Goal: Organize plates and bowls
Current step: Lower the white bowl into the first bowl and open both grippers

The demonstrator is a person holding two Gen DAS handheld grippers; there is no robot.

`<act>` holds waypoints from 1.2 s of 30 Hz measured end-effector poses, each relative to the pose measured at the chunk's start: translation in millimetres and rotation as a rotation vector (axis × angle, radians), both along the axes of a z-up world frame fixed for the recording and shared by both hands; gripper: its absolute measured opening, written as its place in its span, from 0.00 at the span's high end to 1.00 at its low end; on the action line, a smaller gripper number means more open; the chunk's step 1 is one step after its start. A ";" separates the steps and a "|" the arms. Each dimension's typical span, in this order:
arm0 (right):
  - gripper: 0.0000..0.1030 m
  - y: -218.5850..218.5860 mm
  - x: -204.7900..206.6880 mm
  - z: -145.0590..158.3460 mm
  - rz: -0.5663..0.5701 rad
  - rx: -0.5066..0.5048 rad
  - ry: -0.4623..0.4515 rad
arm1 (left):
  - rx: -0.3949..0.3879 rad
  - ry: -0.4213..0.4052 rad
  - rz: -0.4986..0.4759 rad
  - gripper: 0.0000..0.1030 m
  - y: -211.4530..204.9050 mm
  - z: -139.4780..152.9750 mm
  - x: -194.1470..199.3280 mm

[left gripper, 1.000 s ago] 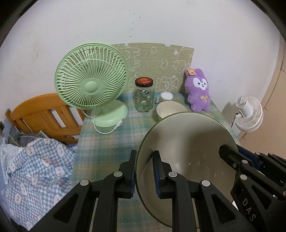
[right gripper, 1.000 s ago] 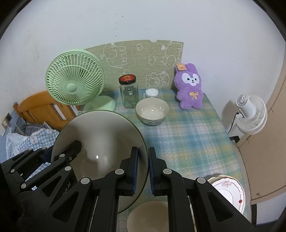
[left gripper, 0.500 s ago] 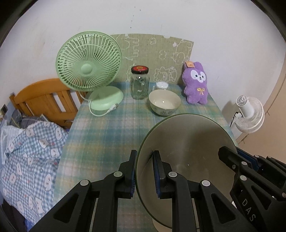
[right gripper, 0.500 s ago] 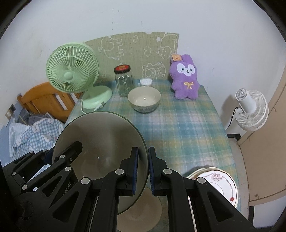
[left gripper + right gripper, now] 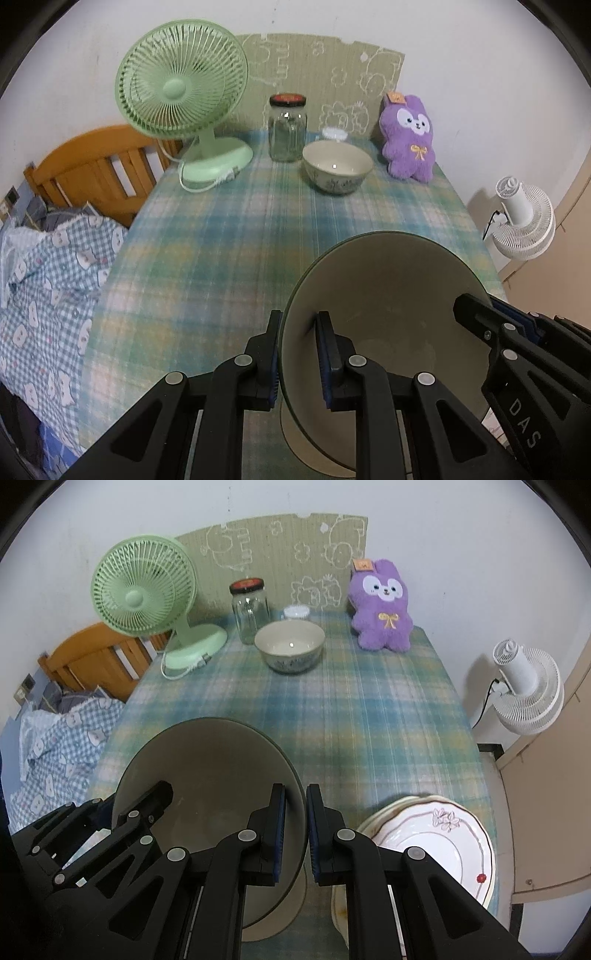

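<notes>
The large grey-green bowl (image 5: 391, 317) is hanging over the table's near edge, the left gripper (image 5: 298, 354) and right gripper (image 5: 295, 830) each clamping opposite sides of its rim. It is riding just above a cream dish (image 5: 273, 919) beside the plate stack (image 5: 439, 845) at the near right corner. This looks like the nesting step: lowering it level and centred, then letting go.

We read only one piece of text: the white letters "DAS" printed on the black body of the right gripper (image 5: 491, 314), seen at the lower right of the left wrist view. The jar's red-and-black lid (image 5: 247, 584) carries a mark we cannot make out, and the small orange tag (image 5: 362, 565) on the purple plush rabbit (image 5: 382, 605) is too small to read.
</notes>
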State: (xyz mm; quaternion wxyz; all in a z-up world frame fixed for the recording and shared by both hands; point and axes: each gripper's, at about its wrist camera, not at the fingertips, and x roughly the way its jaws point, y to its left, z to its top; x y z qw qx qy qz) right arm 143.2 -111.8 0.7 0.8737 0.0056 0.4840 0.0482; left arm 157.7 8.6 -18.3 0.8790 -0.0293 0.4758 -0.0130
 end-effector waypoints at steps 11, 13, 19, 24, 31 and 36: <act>0.86 -4.4 -9.8 -29.0 0.021 -0.009 0.064 | -0.008 0.067 0.020 0.85 -4.7 -27.8 -15.1; 0.86 -3.9 -11.2 -34.7 0.027 -0.013 0.083 | -0.007 0.079 0.021 0.85 -4.5 -32.0 -17.9; 0.86 -3.9 -14.7 -49.5 0.042 -0.011 0.123 | -0.007 0.108 0.035 0.85 -2.8 -46.4 -24.4; 0.86 -4.5 -14.1 -58.4 0.046 0.005 0.140 | 0.018 0.109 0.034 0.85 -2.4 -51.9 -24.5; 0.86 2.2 -10.3 -66.9 0.060 0.011 0.158 | 0.021 0.138 0.053 0.85 3.9 -62.8 -23.3; 0.86 4.6 -10.1 -68.8 0.067 -0.014 0.139 | -0.007 0.161 0.058 0.85 5.1 -69.9 -21.9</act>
